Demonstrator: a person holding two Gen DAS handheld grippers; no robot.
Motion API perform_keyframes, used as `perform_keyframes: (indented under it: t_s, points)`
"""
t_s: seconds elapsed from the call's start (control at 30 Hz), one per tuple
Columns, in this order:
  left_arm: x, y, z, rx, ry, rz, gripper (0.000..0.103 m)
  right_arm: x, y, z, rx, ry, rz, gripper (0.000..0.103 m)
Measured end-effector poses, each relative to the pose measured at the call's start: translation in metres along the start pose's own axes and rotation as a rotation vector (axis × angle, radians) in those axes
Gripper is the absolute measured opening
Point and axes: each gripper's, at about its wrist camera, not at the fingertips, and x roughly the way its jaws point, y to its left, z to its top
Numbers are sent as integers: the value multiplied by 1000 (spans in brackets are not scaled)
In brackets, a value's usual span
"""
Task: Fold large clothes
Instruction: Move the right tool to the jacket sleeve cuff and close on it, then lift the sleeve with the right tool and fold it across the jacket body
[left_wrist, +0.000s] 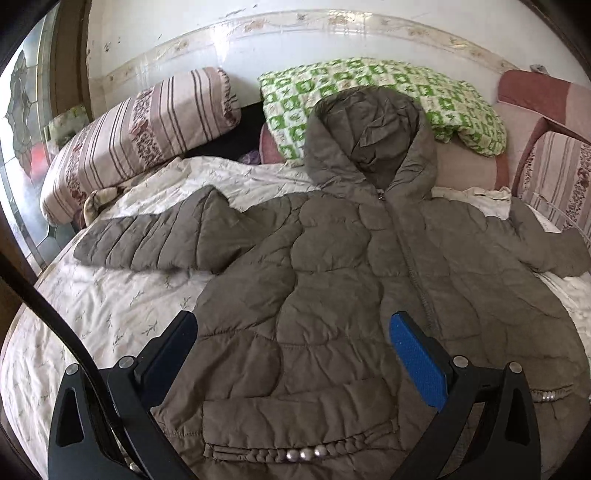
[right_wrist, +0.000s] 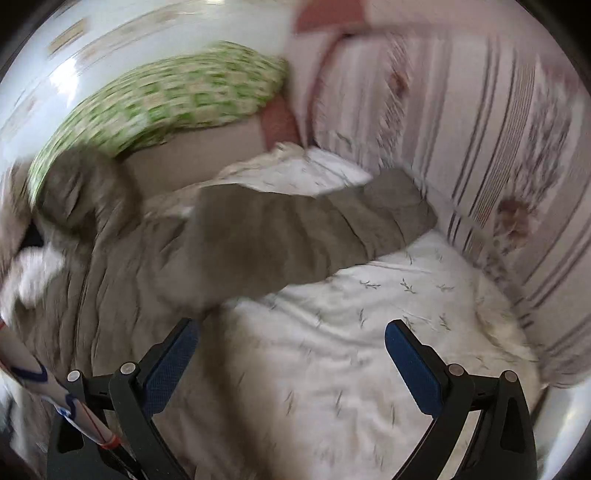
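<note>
You are standing over a white bed cover printed with small leaf sprigs (left_wrist: 110, 295), which fills most of both views. Spread flat on it, front side up and zipped, lies the large grey-brown quilted puffer jacket with a hood (left_wrist: 332, 295). Its hood (left_wrist: 369, 144) points to the far side and rests on the edge of a green-and-white patterned pillow (left_wrist: 399, 88). The jacket's hem, with a gathered band and a few silvery beads (left_wrist: 306, 453), is nearest you.

In the left wrist view, one sleeve (left_wrist: 155, 240) stretches out to the left across the cover. In the right wrist view, which is blurred, the other sleeve (right_wrist: 303, 229) reaches right toward a pink striped floral cushion (right_wrist: 480, 166) standing along the right edge of the bed. A matching striped bolster (left_wrist: 140, 136) lies at the far left.

Your left gripper (left_wrist: 291, 332) hovers above the jacket's lower front, fingers spread wide, with nothing between the blue pads (left_wrist: 417, 365). Your right gripper (right_wrist: 291, 339) sits over bare cover just near the right sleeve, jaws likewise wide apart and holding nothing.
</note>
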Motion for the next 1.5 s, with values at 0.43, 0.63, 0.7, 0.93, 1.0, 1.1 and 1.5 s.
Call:
perform_keyframes:
  t_s: [0.43,0.63,0.7,0.93,1.0,1.1,1.5]
  points:
    - [33,-1,-9,-6,94,8,103,80,-124,78,384,8,52,79]
    - [38,0,-11,-4,108,5,103,101,-145,89,395,13,-17,75]
    - [39,-2,-11,6,111,5,103,106,-148,91,391,13,-32,74]
    - [40,-7,-11,31,110,1,103,131,-160,95,421,10,-77,70]
    - [40,-9,-11,35,109,1,103,138,-163,95,434,13,-95,70]
    - [41,-10,-11,39,111,-4,103,152,-167,95,440,24,-114,70]
    - [42,-11,-12,46,112,-14,103,150,-159,93,399,-74,-104,17]
